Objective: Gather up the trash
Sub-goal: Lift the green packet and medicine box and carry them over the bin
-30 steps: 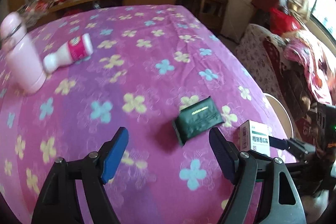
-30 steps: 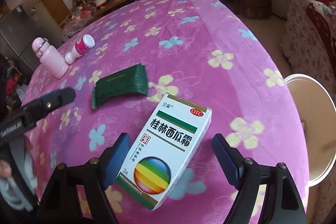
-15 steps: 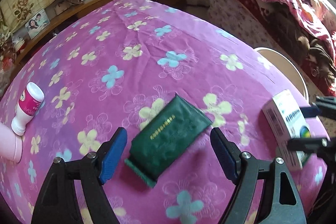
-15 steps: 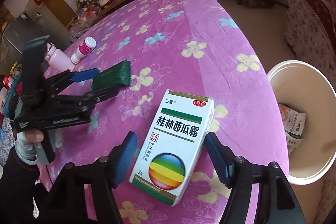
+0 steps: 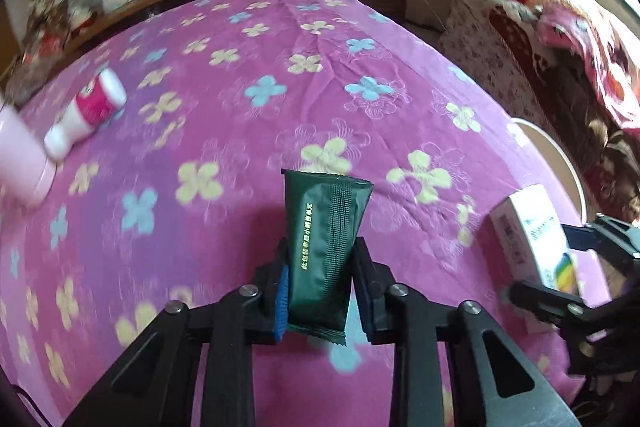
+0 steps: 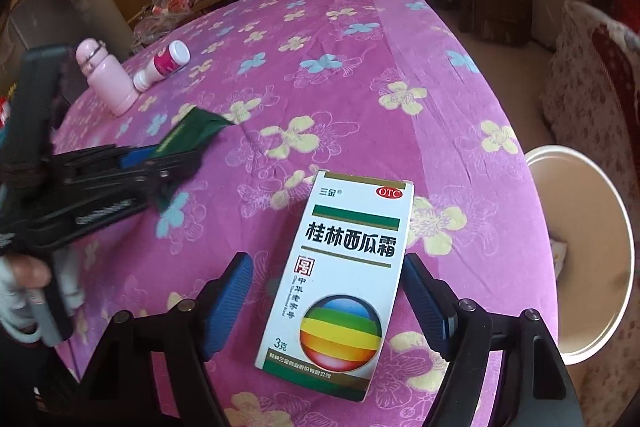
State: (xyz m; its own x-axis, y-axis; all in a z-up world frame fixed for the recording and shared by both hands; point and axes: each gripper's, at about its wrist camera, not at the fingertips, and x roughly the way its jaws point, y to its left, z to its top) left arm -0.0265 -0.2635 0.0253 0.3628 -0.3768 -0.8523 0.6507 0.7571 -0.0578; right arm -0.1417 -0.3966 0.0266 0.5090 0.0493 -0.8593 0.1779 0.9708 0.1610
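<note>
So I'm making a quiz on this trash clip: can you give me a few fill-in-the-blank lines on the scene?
1. The left gripper is shut on a dark ____ packet.
2. The white medicine box lies between the ____ jaws of the right gripper.
3. The pink bottle stands ____ on the floral cloth.

Missing words: green; open; upright

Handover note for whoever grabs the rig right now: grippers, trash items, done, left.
Left gripper: shut on the green packet.
Right gripper: open, straddling the white medicine box lying on the purple cloth; pads not touching.
White bin stands off the table's right edge, some litter inside.
Done: packet gripped.
Left: close on box, bin both. The small bottle lies beside the pink flask.
</note>
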